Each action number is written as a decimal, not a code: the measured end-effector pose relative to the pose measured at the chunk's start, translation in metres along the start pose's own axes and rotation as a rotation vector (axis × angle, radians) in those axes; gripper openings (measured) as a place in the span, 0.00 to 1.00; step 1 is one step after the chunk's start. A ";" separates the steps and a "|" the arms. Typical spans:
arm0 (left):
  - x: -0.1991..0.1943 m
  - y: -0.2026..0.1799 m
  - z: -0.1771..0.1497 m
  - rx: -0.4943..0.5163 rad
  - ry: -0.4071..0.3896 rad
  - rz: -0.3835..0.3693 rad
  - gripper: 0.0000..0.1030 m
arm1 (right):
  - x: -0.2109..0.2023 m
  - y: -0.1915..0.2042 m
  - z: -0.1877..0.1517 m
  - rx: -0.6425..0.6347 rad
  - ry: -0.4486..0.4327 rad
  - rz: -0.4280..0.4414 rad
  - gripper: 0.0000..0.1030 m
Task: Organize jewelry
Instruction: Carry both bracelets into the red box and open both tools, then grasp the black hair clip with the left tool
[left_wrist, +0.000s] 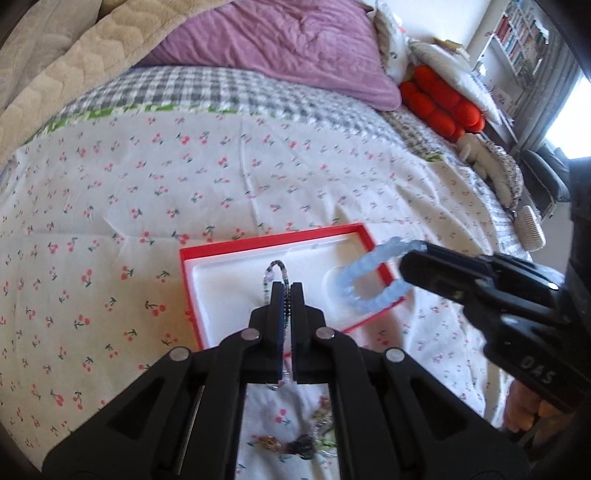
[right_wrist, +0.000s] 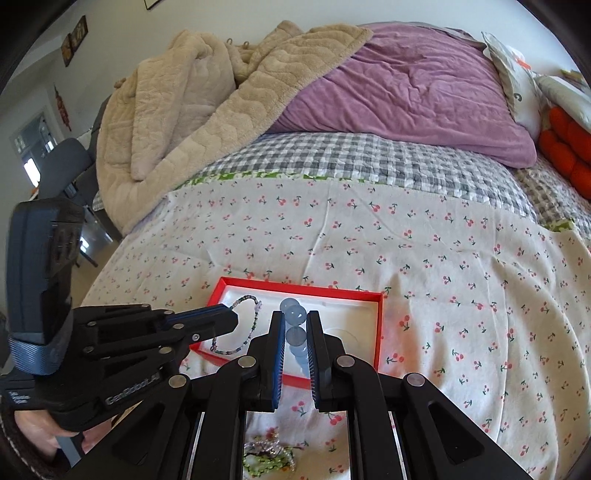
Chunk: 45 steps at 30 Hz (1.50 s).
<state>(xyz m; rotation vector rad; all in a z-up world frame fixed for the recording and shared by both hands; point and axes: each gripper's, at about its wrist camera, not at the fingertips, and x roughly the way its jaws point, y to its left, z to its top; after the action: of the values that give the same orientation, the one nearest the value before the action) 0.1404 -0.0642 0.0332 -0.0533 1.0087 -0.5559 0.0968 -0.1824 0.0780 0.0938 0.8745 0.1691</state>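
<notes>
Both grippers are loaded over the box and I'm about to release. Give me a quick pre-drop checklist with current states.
1. Left gripper shut on the thin beaded bracelet: ok.
2. Right gripper shut on the pale blue bead bracelet: ok.
3. Red box open, white insert facing up: ok.
4. Thin beaded bracelet over the insert's left part: ok.
5. Blue bracelet lined up with the round recess: cannot tell; the loop hangs near the box's right wall.
6. Grippers apart from each other: ok, though close.
7. More jewelry on the cherry-print sheet near the box: not ok, unsorted.
</notes>
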 end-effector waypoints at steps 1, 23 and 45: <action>0.003 0.003 0.000 -0.005 0.002 0.008 0.03 | 0.003 0.001 0.000 -0.002 0.006 -0.001 0.11; 0.026 0.013 -0.006 0.035 0.023 0.188 0.03 | 0.050 -0.025 -0.003 0.040 0.091 -0.073 0.11; -0.025 -0.005 -0.043 0.091 -0.038 0.212 0.77 | -0.006 -0.027 -0.025 -0.001 0.062 -0.047 0.53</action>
<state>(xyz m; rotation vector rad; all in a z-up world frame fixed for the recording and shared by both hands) 0.0925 -0.0480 0.0310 0.1223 0.9376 -0.4044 0.0767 -0.2095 0.0630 0.0669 0.9379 0.1292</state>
